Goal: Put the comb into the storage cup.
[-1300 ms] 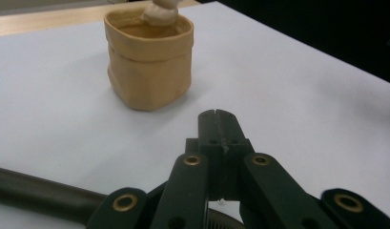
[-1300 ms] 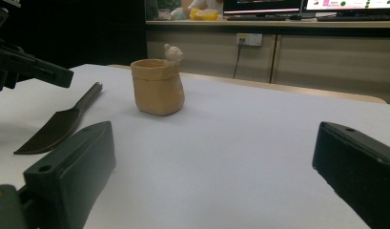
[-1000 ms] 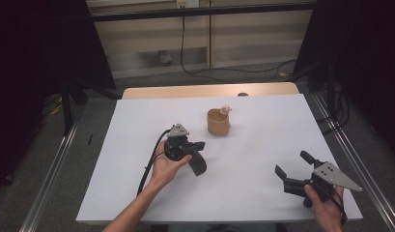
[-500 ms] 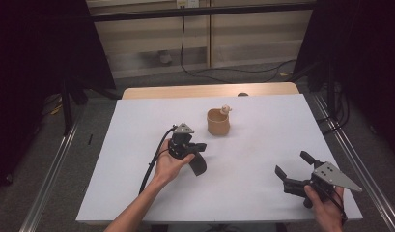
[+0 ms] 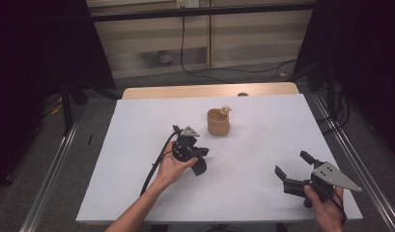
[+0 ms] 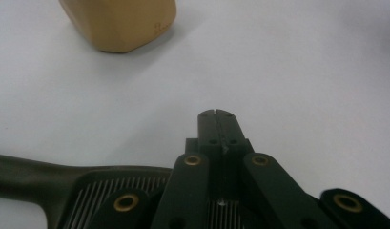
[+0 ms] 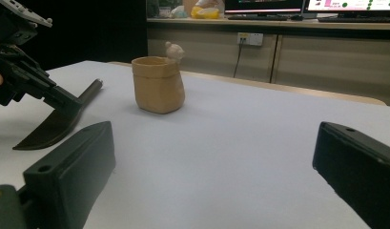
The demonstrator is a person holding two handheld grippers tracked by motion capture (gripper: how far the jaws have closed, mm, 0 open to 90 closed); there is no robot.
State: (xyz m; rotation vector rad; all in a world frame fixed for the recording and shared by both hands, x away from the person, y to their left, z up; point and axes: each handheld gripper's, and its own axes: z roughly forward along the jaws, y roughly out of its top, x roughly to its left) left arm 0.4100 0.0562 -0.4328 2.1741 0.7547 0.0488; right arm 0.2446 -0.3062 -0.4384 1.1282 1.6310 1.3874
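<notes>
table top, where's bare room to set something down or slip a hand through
The table is mostly bare. Free patches: the left strip beside the left claw, the right far corner past the tan cup, and the wide middle between the cup and the open right claw. It is tight between the cup and the left claw, where a black spatula lies.

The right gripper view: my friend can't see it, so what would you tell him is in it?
A tan cup with a small figure on its rim stands on a white table. The right gripper frames it with jaws wide open. At far left, the left gripper points its shut jaws at a dark spatula lying on the table.
</notes>
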